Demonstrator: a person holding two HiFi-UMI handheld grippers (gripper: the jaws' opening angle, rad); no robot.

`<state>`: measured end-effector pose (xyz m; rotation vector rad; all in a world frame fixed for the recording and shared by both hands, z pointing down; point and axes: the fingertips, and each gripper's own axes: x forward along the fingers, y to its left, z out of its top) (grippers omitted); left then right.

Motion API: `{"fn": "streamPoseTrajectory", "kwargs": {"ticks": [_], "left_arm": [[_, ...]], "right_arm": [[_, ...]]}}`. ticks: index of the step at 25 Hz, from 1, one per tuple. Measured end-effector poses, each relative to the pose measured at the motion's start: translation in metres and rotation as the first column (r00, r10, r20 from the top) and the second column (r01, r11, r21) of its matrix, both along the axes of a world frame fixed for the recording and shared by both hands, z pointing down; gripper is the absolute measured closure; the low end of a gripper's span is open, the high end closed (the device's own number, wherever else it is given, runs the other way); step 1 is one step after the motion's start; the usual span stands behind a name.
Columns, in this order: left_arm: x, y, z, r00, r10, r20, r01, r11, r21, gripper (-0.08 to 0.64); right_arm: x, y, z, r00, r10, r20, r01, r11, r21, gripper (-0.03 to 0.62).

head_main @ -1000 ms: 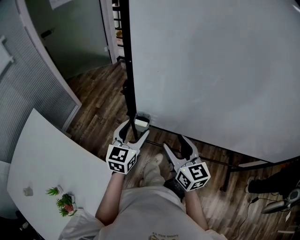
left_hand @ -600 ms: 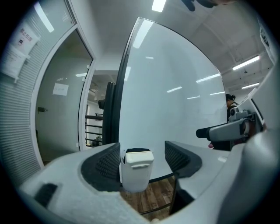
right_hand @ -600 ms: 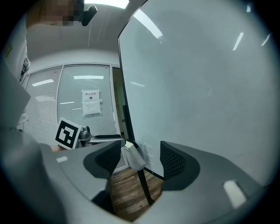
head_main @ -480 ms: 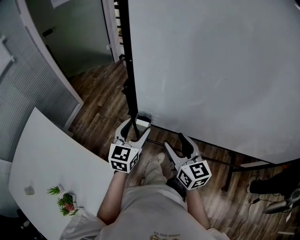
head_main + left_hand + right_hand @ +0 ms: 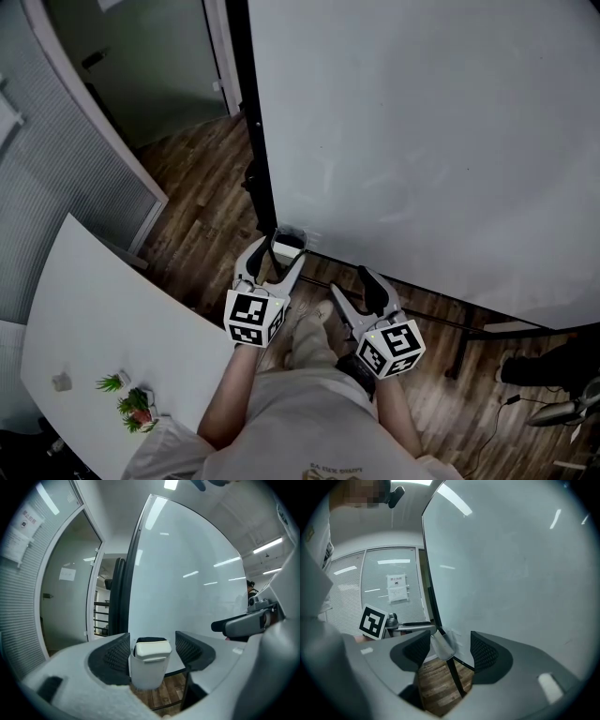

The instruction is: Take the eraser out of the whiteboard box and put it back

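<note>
**Left claw closing round the whiteboard box, eraser inside**

The whiteboard box (image 5: pixel 286 246) is a small white holder at the whiteboard's (image 5: pixel 441 141) 7 o'clock corner, beside the black frame post (image 5: pixel 255 141). The eraser (image 5: pixel 152 650) stands upright in it. Its pale body shows above the rim and a dark strip runs along its top edge.

The left claw (image 5: pixel 277 260) reaches toward 12 o'clock and straddles the box, with one jaw on each side. In the left gripper view the jaws are fairly wide and closing. The box and eraser sit between the ribbed pads (image 5: pixel 118 653), and there is a clear gap on the 3 o'clock side. The pad at 9 o'clock is just beside the box wall, and whether it touches cannot be told.

The right claw (image 5: pixel 354 293) hangs at 4 o'clock from the left one, over the wood floor (image 5: pixel 202 206). Its jaws are wide apart and hold nothing. In the right gripper view the box only shows farther off through the gap.

A white desk (image 5: pixel 94 309) fills the head view's 8 o'clock corner, with a small plant (image 5: pixel 131 403) on it.
</note>
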<state>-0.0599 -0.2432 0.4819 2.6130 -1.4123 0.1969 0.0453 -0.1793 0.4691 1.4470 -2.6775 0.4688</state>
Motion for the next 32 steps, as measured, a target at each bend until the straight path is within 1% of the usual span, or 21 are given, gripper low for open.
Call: {"fn": "streamPoseTrajectory", "kwargs": {"ticks": [9, 16, 22, 32], "left_arm": [[0.007, -0.009, 0.009, 1.0, -0.002, 0.012, 0.002, 1.0, -0.012, 0.268], [0.012, -0.013, 0.013, 0.999, -0.005, 0.051, 0.004, 1.0, 0.007, 0.275], [0.011, -0.011, 0.011, 0.999, -0.011, 0.052, 0.01, 1.0, 0.019, 0.291], [0.011, -0.012, 0.011, 0.997, -0.012, 0.072, 0.009, 0.999, 0.035, 0.296]], "right_arm": [[-0.003, -0.006, 0.002, 0.999, -0.034, 0.012, 0.034, 0.999, 0.002, 0.324], [0.006, -0.009, 0.005, 1.0, -0.02, 0.01, 0.02, 1.0, 0.0, 0.333], [0.003, -0.008, 0.003, 1.0, -0.019, 0.002, 0.019, 1.0, 0.01, 0.341], [0.006, -0.009, 0.004, 1.0, -0.003, 0.004, 0.003, 1.0, 0.012, 0.345]]}}
